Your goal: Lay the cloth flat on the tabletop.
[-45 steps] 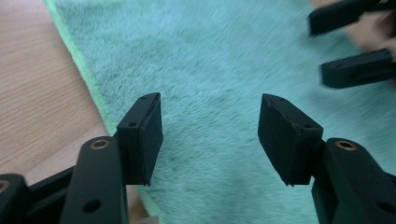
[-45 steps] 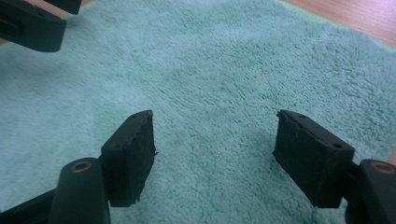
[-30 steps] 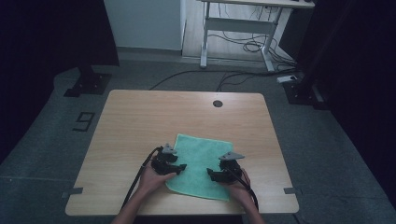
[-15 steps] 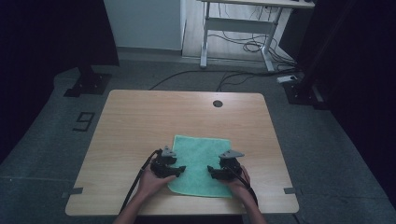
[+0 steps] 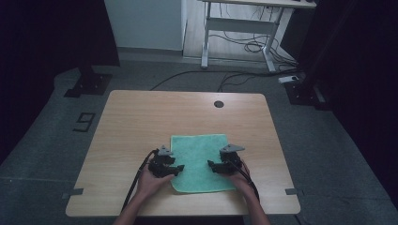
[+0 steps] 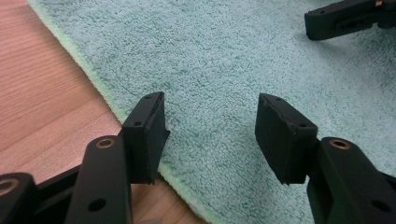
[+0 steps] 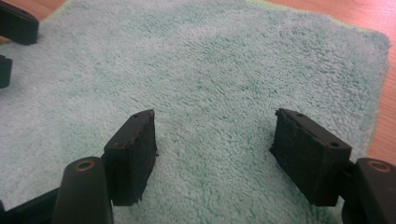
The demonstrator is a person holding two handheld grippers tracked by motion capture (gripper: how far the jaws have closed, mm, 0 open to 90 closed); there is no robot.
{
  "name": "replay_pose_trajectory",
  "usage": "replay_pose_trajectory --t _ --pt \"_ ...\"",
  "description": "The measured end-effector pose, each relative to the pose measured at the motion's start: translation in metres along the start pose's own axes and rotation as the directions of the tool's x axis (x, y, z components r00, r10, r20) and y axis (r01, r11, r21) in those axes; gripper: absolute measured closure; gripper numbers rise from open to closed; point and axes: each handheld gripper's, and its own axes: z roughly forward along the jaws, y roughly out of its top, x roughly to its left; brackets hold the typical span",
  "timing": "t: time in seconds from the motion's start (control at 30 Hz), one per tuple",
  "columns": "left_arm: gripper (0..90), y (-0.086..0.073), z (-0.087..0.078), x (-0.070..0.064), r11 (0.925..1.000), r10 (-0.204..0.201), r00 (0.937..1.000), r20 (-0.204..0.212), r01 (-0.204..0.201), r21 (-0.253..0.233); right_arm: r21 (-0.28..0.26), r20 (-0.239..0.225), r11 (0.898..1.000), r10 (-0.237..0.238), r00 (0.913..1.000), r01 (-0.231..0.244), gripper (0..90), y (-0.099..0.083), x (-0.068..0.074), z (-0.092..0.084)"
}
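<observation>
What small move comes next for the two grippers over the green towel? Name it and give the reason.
Probably lower both to the cloth and close on it. The left gripper and right gripper stand open with nothing between the jaws, poised over the towel, which lies flat on the table. The left one sits by the towel's edge, likely the easiest place to pinch.
</observation>
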Motion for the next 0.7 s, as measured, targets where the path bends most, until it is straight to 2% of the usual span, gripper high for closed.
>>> replay_pose_trajectory --t 0.07,0.1,0.13,0.2,0.27,0.4,0.57,0.6,0.7 --pt "43.4 0.000 0.000 0.000 1.0000 0.003 1.0000 -0.002 -0.003 -0.003 -0.017 -0.015 1.000 0.006 0.9999 -0.007 30.8 -0.003 -0.001 -0.002" --pt "43.4 0.000 0.001 0.000 1.0000 0.003 1.0000 -0.004 -0.003 -0.007 -0.017 -0.015 1.000 0.006 0.9999 -0.007 30.8 -0.003 -0.001 -0.002" --pt "43.4 0.000 0.001 0.001 0.9999 0.004 1.0000 -0.004 -0.004 -0.011 -0.019 -0.026 0.999 0.028 0.9993 -0.029 30.9 -0.004 -0.002 -0.004" --pt "43.4 0.001 0.002 0.003 0.9999 -0.001 1.0000 0.000 0.001 -0.015 -0.014 -0.028 1.000 0.026 0.9993 -0.027 30.9 -0.005 -0.002 -0.006" --pt "43.4 0.003 0.002 0.005 0.9999 -0.015 0.9997 0.017 0.015 -0.007 -0.014 -0.032 0.999 0.036 0.9989 -0.036 30.9 -0.006 -0.002 -0.007" --pt "43.3 0.004 0.002 0.007 1.0000 -0.006 0.9996 0.027 0.006 0.006 -0.017 -0.043 0.999 0.041 0.9982 -0.042 31.7 -0.007 -0.004 -0.007" --pt "43.4 0.005 0.002 0.008 0.9999 -0.009 0.9997 0.024 0.009 0.005 -0.026 -0.047 0.999 0.046 0.9978 -0.047 32.6 -0.006 -0.006 -0.006" --pt "43.7 0.006 0.002 0.010 1.0000 -0.007 1.0000 0.002 0.007 0.005 -0.029 -0.046 0.999 0.043 0.9980 -0.045 33.3 -0.006 -0.007 -0.006" --pt "43.7 0.008 0.003 0.012 0.9999 -0.016 0.9998 0.008 0.016 0.006 -0.031 -0.036 0.998 0.047 0.9982 -0.048 34.2 -0.004 -0.008 -0.004"
